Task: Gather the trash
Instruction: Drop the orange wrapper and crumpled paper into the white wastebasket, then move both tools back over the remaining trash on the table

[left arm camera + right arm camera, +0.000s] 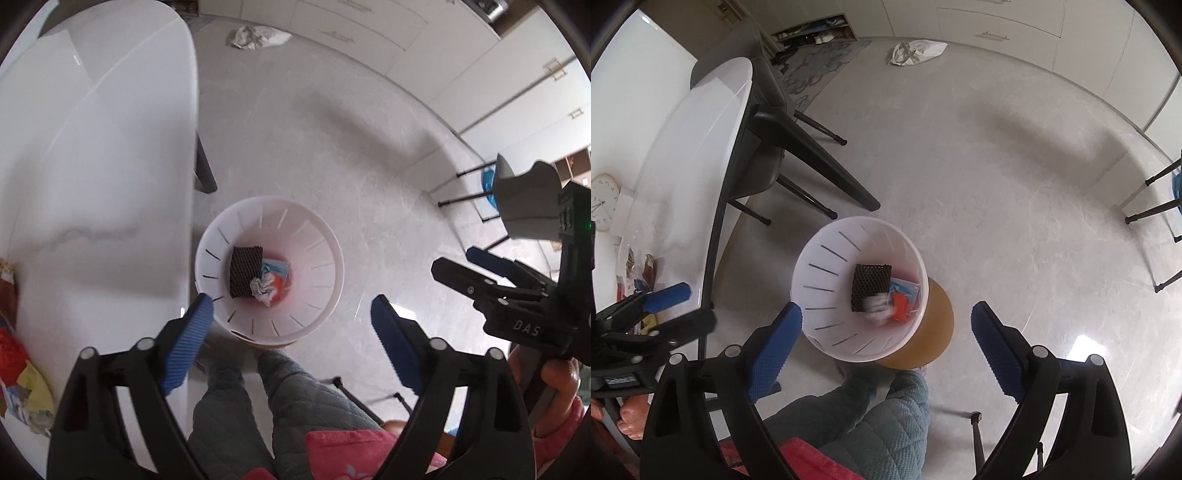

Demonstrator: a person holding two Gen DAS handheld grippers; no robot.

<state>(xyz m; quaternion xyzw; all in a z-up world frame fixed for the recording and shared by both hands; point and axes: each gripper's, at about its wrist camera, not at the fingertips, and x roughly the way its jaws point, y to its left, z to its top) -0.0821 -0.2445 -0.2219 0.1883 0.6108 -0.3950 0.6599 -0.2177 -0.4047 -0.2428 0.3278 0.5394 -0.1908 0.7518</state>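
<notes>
A white slotted waste bin (317, 254) (820, 295) stands on the floor beside the table. Inside lie a dark mesh foam piece (244, 271) (868, 283), a crumpled paper ball (263, 287), and red and blue wrappers (905, 299). My left gripper (291, 304) hangs open above the bin, nothing between its blue pads. My right gripper (886, 311) is also open and empty over the bin. Each gripper shows in the other's view: the right one (456, 260) at the right edge, the left one (696, 304) near the table edge. More wrappers (14, 369) (639, 273) lie on the table.
The white table (92, 147) (683, 166) runs along the left. A dark chair (798, 147) is tucked under it. A crumpled white bag (258, 37) (916, 50) lies far off by the cabinets. The person's quilted trouser legs (280, 398) stand just behind the bin.
</notes>
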